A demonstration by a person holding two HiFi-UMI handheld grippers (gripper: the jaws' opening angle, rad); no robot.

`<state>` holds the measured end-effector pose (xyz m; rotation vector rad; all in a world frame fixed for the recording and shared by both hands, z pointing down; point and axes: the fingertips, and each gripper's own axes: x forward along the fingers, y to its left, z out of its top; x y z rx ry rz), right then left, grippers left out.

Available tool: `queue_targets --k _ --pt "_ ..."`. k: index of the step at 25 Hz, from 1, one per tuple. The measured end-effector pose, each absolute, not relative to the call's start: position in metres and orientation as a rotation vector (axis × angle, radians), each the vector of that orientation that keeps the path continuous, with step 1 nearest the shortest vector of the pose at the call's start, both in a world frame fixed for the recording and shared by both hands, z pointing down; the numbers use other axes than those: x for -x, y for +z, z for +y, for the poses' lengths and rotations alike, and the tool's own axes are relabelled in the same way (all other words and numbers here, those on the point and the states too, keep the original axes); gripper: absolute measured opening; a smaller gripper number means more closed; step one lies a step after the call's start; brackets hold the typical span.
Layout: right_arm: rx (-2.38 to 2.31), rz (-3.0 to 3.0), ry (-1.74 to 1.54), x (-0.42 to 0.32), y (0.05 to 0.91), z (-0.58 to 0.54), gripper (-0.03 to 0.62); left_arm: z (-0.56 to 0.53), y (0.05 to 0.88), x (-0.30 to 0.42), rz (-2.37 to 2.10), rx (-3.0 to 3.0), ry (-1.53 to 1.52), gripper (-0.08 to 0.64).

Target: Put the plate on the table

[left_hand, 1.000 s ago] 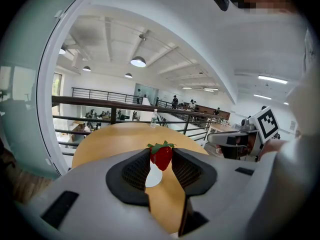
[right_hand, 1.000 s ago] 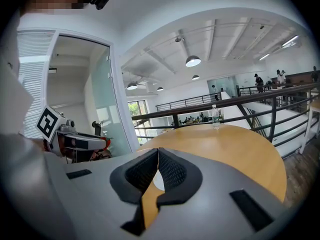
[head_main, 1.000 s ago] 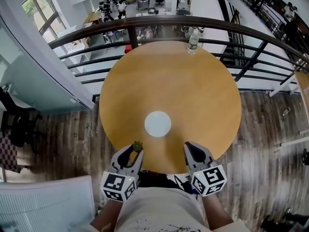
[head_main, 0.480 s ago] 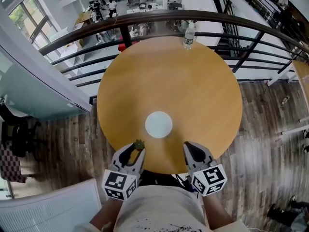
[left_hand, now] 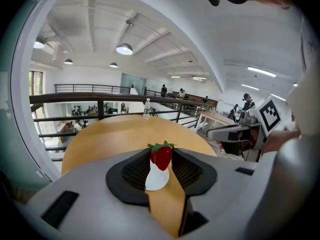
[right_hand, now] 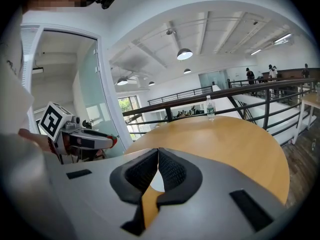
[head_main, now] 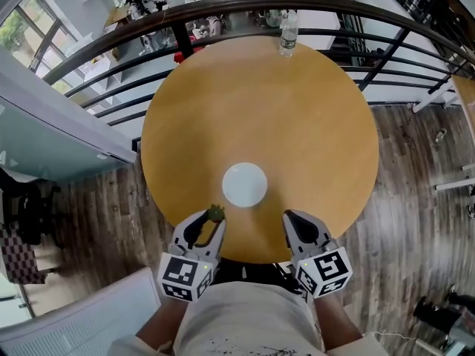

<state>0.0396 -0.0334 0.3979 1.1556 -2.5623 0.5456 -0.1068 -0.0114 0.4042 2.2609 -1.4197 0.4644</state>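
A small white plate [head_main: 244,185] lies flat on the round wooden table [head_main: 260,102], toward its near side. My left gripper [head_main: 210,219] hovers at the near table edge, just left of the plate. It is shut on a red strawberry [head_main: 216,213] with a green top. In the left gripper view the strawberry [left_hand: 161,155] sits between the pads, with the plate [left_hand: 157,179] showing below it. My right gripper [head_main: 292,219] is at the near edge to the plate's right. Its jaws meet at the tips [right_hand: 158,151] with nothing between them.
A clear water bottle [head_main: 288,32] stands at the table's far edge beside a dark curved railing [head_main: 223,10]. Beyond the railing is a drop to a lower floor with people and desks. Wood flooring surrounds the table.
The head view has shifted forward, so the table sits higher and fuller in the frame. Both grippers stay at the near edge, the left still holding the strawberry. The plate has not moved.
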Motion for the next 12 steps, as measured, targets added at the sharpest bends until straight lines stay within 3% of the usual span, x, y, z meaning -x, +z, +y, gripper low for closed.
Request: queue_targets --k 12 --pt "-1.184 -2.526 0.626 -0.038 0.426 -0.051 0.026 -0.052 0.436 0.098 -1.337 -2.287 0.543 0.149"
